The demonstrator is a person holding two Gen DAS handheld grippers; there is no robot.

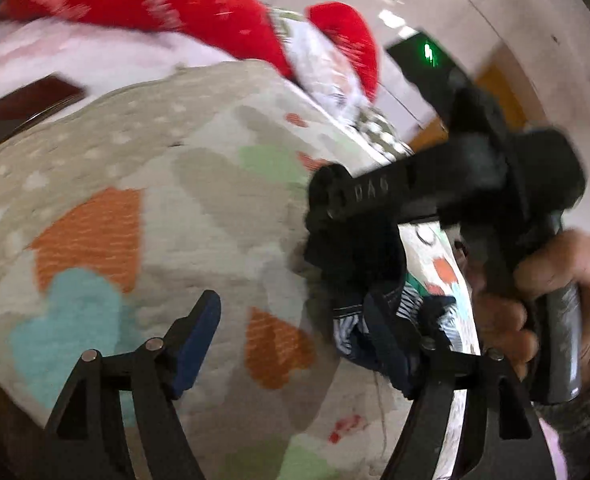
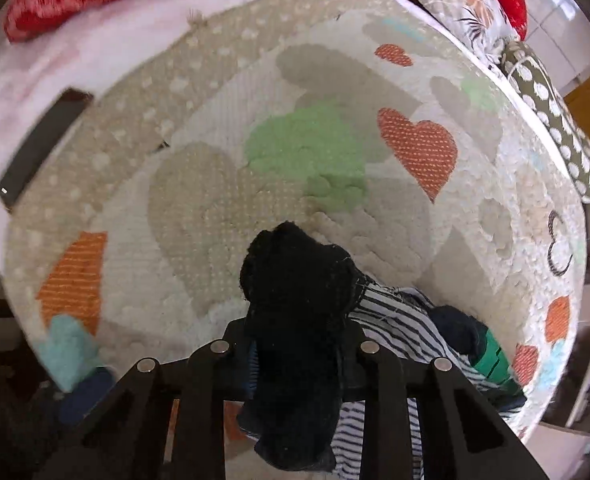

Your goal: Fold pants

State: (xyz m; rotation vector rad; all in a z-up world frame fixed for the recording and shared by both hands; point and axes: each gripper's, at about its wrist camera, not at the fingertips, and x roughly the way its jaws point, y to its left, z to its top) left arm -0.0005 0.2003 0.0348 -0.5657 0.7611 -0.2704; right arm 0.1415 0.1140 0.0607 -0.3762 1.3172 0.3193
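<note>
Black gripper [image 1: 295, 344] frames, blue-padded fingers [image 1: 199, 340], silver pivot screws, grey checked sleeve [image 1: 587, 404]

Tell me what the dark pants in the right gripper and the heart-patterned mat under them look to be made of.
Dark pants: soft knit or fleece-like cloth, matte and fuzzy at the edges, bunched between the right gripper fingers; the exact fabric is unclear.
Heart-patterned mat: tufted textile, probably chenille or cotton pile, with raised nubby loops and dotted rows.

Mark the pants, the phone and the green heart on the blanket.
pants [image 2: 295, 280]: right wrist view, dark bunched fabric clamped in the right tool.
phone [image 2: 43, 148]: right wrist view, middle of its dark screen.
green heart [image 2: 307, 152]: right wrist view, centre of the patch.
</note>
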